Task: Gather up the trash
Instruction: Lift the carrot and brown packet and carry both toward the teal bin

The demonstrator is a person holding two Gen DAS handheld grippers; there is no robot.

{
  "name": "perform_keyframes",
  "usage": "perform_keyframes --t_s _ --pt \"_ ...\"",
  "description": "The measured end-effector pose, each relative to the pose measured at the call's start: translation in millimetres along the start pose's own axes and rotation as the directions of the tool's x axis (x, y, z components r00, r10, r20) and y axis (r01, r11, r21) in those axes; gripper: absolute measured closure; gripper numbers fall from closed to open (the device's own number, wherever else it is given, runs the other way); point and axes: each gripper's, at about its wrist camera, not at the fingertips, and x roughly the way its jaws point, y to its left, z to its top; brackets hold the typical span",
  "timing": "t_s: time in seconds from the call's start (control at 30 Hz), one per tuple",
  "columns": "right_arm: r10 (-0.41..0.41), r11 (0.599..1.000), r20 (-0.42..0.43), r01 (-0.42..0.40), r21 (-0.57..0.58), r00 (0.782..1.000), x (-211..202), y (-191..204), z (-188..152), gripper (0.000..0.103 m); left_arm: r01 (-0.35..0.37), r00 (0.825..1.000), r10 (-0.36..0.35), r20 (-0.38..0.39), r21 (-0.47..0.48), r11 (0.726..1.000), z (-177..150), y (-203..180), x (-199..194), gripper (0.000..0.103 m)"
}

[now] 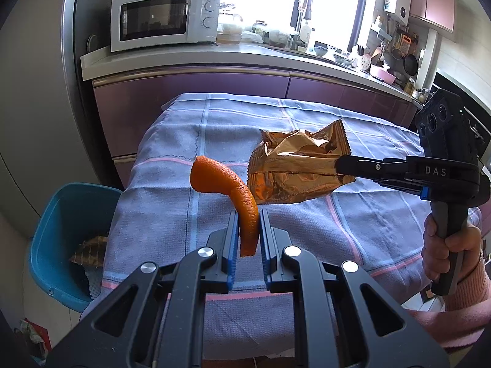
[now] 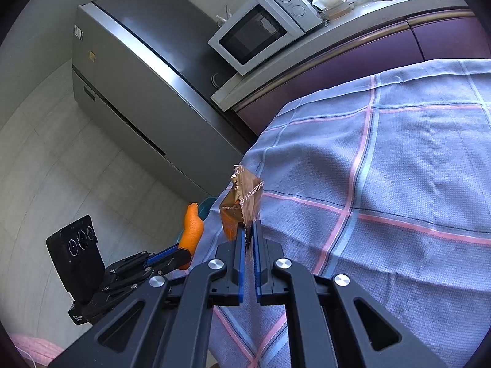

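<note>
"DAS" stands on the right gripper (image 1: 337, 165); wrapper (image 2: 242, 196) lettering perhaps unreadable.

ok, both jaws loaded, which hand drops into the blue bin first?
Left, probably. The left gripper, shut on the orange peel, is nearer the table edge beside the blue bin. The right gripper, shut on the brown wrapper, hangs farther over the tablecloth.

Bright orange peel (image 1: 242, 202), shiny copper-brown wrapper (image 1: 294, 168), both over a lavender tablecloth (image 1: 307, 230) checked in pink and pale blue. Teal bin (image 1: 55, 245) at left, white microwave (image 1: 165, 18) far back.
</note>
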Motion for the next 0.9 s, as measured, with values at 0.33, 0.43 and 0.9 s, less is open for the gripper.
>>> perform_keyframes --t_s 0.33,0.43,0.9 --pt "0.006 1.0 -0.014 -0.006 -0.014 1.0 9 8 1 0.099 -0.013 1.0 0.013 0.006 -0.014 1.0 -2 10 -7 0.089" --pt "0.01 1.0 -0.019 -0.011 -0.015 1.0 11 9 1 0.099 -0.017 1.0 0.017 0.006 -0.017 1.0 -3 13 -9 0.089" --pt "0.028 0.999 -0.044 -0.029 -0.025 0.999 26 15 3 0.099 -0.035 0.999 0.035 0.007 -0.033 0.999 -5 24 -11 0.089"
